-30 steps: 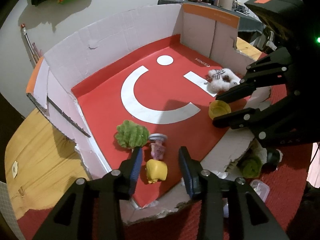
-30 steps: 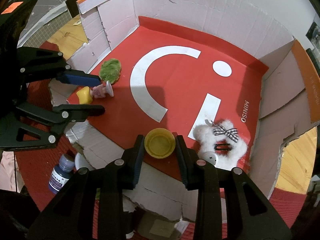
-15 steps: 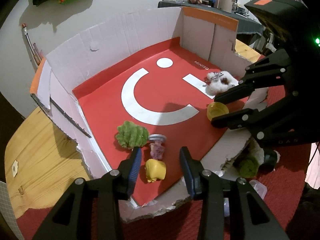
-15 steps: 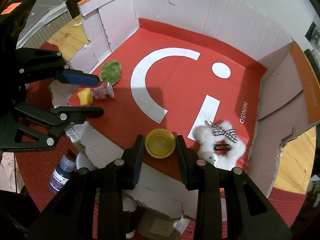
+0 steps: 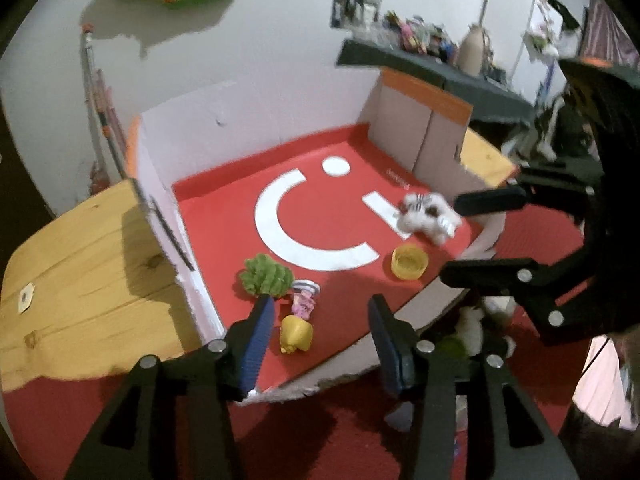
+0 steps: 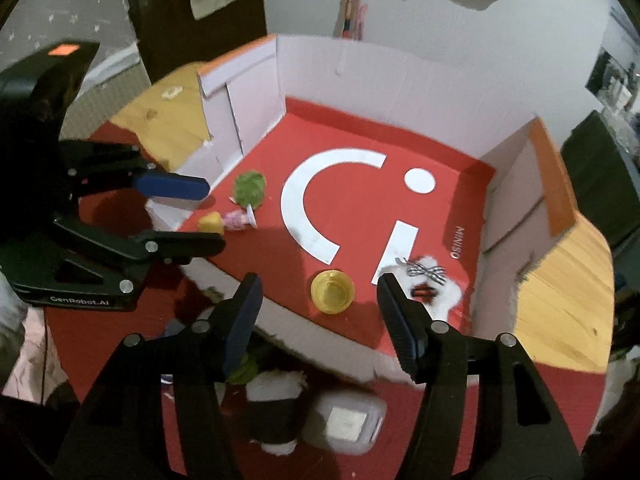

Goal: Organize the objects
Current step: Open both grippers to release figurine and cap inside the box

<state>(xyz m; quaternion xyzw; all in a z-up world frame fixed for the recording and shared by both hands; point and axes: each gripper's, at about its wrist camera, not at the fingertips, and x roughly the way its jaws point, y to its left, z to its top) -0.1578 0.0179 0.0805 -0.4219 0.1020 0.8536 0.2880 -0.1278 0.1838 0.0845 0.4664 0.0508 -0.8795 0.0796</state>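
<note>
While both grippers' jaws are opening, empty, the yellow cap [image 6: 332, 292] lies in the red box [image 6: 424, 236] below the right gripper [image 6: 318, 300]. Lifting the right gripper and left gripper [image 5: 320, 326] straight up should avoid nudging it or the yellow toy [image 5: 297, 334].

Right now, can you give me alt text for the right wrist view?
The right gripper hangs above a yellow cup on the red floor of a cardboard box, fingers opening, touching nothing. A white fluffy toy lies beside it; the left gripper hovers near a yellow toy.
</note>
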